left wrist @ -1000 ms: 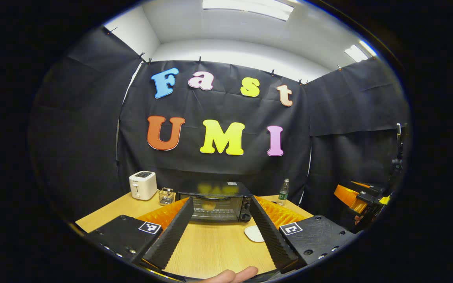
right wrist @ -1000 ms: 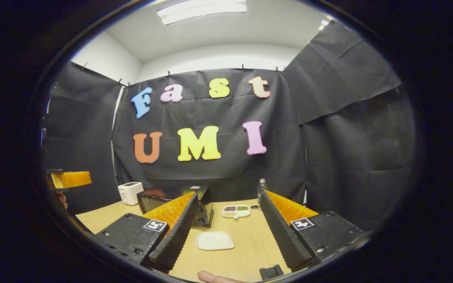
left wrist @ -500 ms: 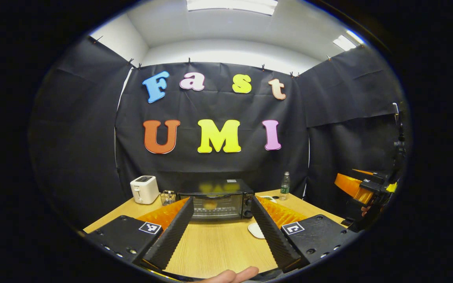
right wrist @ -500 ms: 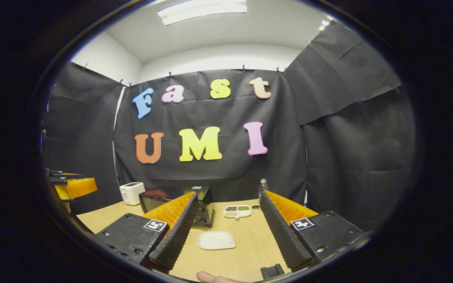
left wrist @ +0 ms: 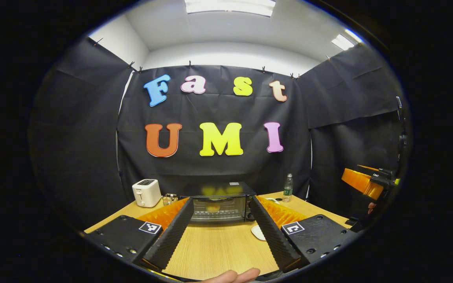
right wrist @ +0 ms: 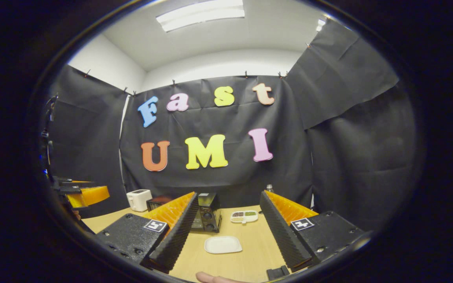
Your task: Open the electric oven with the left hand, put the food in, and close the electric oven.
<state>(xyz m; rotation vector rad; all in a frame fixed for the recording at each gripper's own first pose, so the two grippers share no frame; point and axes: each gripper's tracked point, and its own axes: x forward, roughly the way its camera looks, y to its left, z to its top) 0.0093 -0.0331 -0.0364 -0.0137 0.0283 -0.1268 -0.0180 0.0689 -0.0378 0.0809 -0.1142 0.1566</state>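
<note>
Left gripper view: the electric oven [left wrist: 219, 204] is seen at the back of the worktop [left wrist: 218, 247], straight ahead between the spread fingers of the left hand-held gripper [left wrist: 220, 232], which holds nothing. Its glass door [left wrist: 218, 207] is shut, and a yellowish piece of food [left wrist: 212, 206] can be made out behind the glass. That matches what the task would leave behind, though whether the task put it there cannot be told.

In the right gripper view the right hand-held gripper [right wrist: 226, 230] is also spread and empty, above a white plate [right wrist: 223, 244] with nothing on it; a divided snack dish [right wrist: 244, 215] lies farther back, just beside the oven. A white toaster [left wrist: 146, 192] and a water bottle [left wrist: 287, 188] are set near the oven's two sides.

The oven is judged rigid and fairly heavy, unlikely to slide under a gentle pull. The glass door is judged breakable, so it is best taken by the handle along its top edge, which is too small here to be made out clearly.
</note>
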